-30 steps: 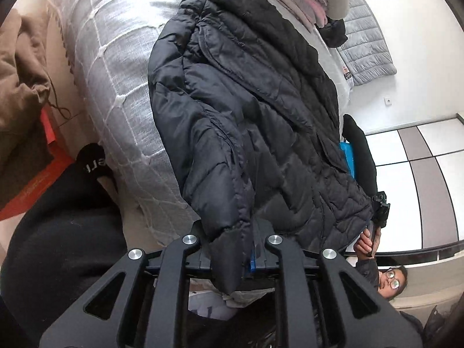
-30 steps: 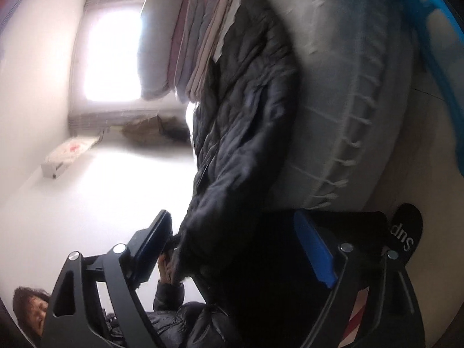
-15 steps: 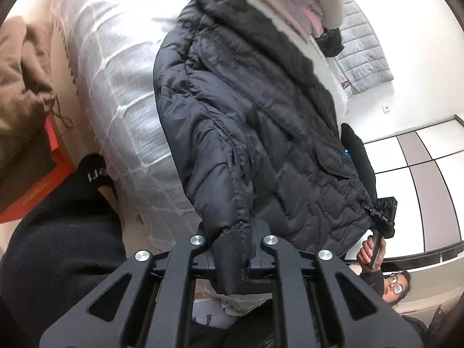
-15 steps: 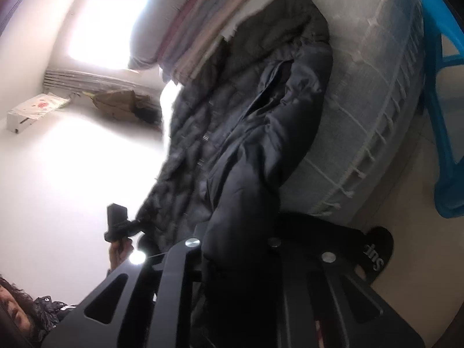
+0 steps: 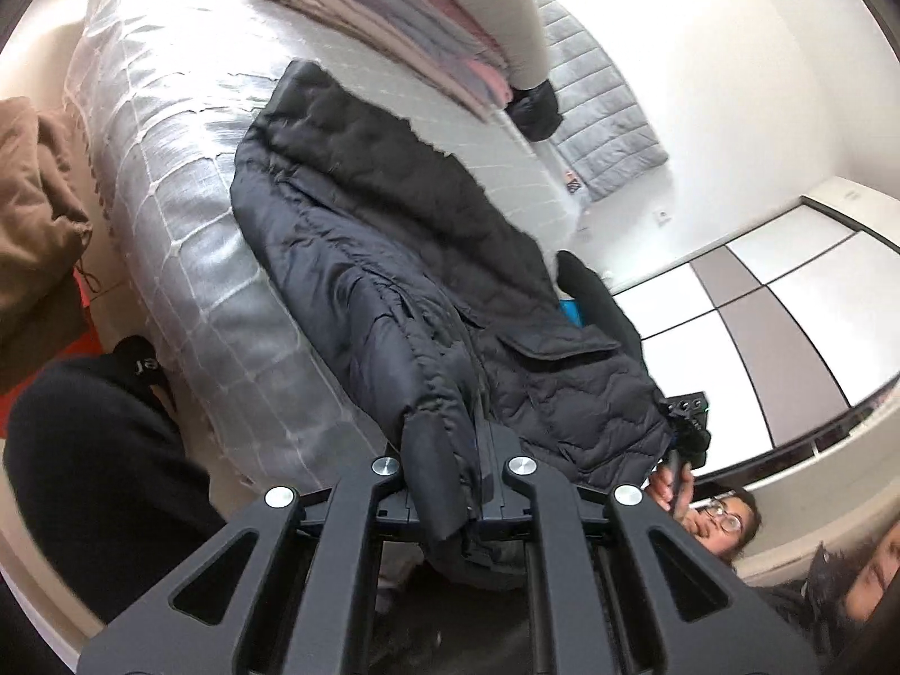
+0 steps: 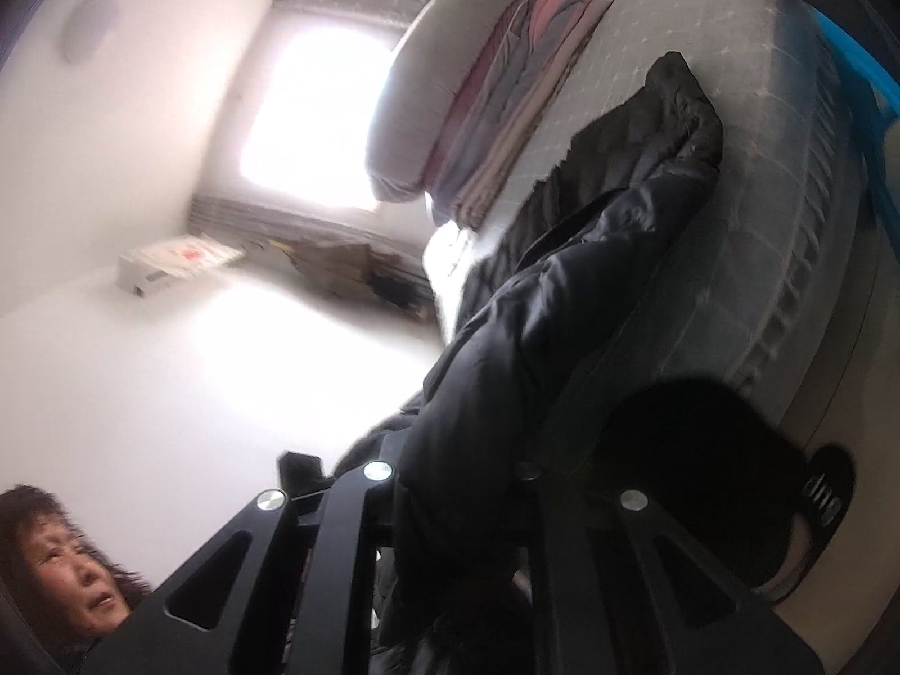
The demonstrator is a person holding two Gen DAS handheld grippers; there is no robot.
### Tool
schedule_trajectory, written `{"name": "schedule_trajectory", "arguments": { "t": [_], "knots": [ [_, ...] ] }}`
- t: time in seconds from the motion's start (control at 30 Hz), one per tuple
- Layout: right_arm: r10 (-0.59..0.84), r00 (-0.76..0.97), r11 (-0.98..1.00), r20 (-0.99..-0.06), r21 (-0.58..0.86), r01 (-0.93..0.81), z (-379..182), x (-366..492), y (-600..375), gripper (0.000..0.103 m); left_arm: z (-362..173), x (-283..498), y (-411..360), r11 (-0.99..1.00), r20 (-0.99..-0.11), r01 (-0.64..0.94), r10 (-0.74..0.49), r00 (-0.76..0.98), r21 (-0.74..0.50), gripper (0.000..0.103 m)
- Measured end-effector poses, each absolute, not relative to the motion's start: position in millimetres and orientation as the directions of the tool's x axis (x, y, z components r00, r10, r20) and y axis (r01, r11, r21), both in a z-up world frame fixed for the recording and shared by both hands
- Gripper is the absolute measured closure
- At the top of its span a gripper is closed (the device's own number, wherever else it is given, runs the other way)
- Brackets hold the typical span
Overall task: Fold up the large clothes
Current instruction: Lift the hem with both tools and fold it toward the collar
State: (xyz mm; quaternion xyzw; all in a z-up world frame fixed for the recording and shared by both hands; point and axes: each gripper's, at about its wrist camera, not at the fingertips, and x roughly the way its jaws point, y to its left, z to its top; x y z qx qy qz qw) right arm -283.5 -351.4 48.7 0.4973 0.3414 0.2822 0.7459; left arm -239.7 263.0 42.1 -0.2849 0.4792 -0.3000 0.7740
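Left wrist only: wardrobe; both tools clenched on black jacket.

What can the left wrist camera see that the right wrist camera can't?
Only the left wrist view shows the brown clothes heaped beside the bed, the wardrobe doors, the grey quilt against the wall, and the left gripper shut on a jacket cuff.

Only the right wrist view shows the bright window, the blue chair, and the right gripper shut on another part of the jacket.

Both show the black puffer jacket lying on the grey bed, and the folded stack behind it.
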Motion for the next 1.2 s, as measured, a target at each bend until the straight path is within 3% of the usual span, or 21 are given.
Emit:
{"name": "schedule_trajectory", "arguments": {
  "t": [0.3,0.6,0.83,1.03,1.13,1.2],
  "knots": [
    [0.739,0.654,0.197,-0.162,0.98,0.02,-6.9,-300.5,-370.5,0.091,-20.9,-240.7,299.2,0.578,-0.532,0.026,-0.766,0.36,-0.815,0.096],
    [0.742,0.66,0.168,-0.113,0.986,-0.02,4.5,-267.7,-378.8,0.091,-4.1,-217.4,301.5,0.519,-0.453,0.061,-0.792,0.409,-0.853,0.096],
    [0.735,0.673,0.154,-0.087,0.987,-0.04,21.6,-204.3,-393.9,0.091,29.1,-146.4,290.5,0.467,-0.365,0.132,-0.813,0.454,-0.874,0.096],
    [0.719,0.68,0.164,-0.143,0.986,0.034,21.7,-109.9,-411.1,0.087,30.3,-49.4,280.7,0.452,-0.362,0.1,-0.812,0.458,-0.886,0.096],
    [0.696,0.684,0.157,-0.218,0.976,0.151,-8.2,-55.7,-423.0,0.078,11.1,2.1,273.2,0.439,-0.375,0.037,-0.804,0.461,-0.898,0.096],
    [0.68,0.675,0.16,-0.286,0.957,0.244,-35.3,-28.6,-428.6,0.062,-19.8,49.6,263.0,0.449,-0.42,-0.048,-0.787,0.451,-0.892,0.094]
  ]
}}
